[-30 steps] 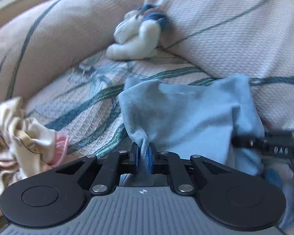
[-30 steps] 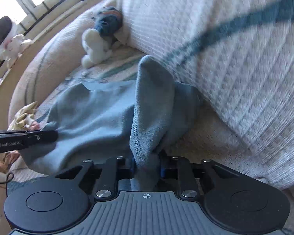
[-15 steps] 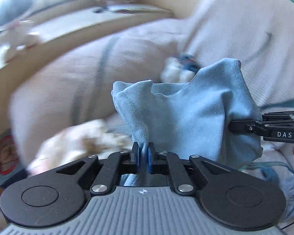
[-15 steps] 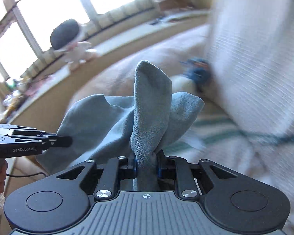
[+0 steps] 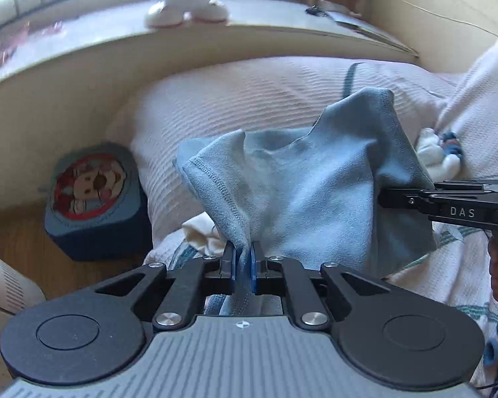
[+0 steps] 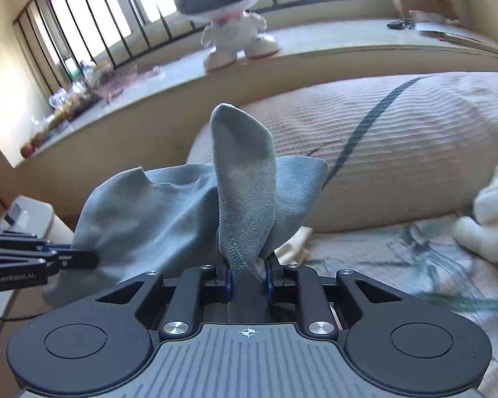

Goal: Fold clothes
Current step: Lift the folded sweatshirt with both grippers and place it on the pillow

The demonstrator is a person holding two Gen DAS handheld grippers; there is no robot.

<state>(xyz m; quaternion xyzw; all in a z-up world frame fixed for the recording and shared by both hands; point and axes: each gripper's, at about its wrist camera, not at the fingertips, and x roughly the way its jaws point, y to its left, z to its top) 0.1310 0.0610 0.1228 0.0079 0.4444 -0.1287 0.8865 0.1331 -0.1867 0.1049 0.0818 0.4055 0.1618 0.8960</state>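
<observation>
A light blue garment (image 5: 302,192) hangs in the air between my two grippers, above the bed. My left gripper (image 5: 241,263) is shut on a stitched hem at one corner. The right gripper (image 5: 386,195) enters that view from the right edge and pinches the cloth's other corner. In the right wrist view my right gripper (image 6: 248,278) is shut on a thick bunch of the blue garment (image 6: 169,209), which stands up in a fold above the pads. The left gripper (image 6: 94,259) shows at the left edge, clamped on the far corner.
A quilted bolster (image 6: 398,152) lies along the bed's far side, below a window ledge (image 6: 315,43) bearing a white robot toy (image 6: 229,26). A white plush toy (image 6: 488,219) lies on the bed. A cream garment (image 5: 202,235) sits under the cloth. A blue cartoon stool (image 5: 93,199) stands on the floor.
Both grippers have lifted the blue garment off the bed and swung it toward the window side. The views now show the ledge and bolster instead of the pillows.
</observation>
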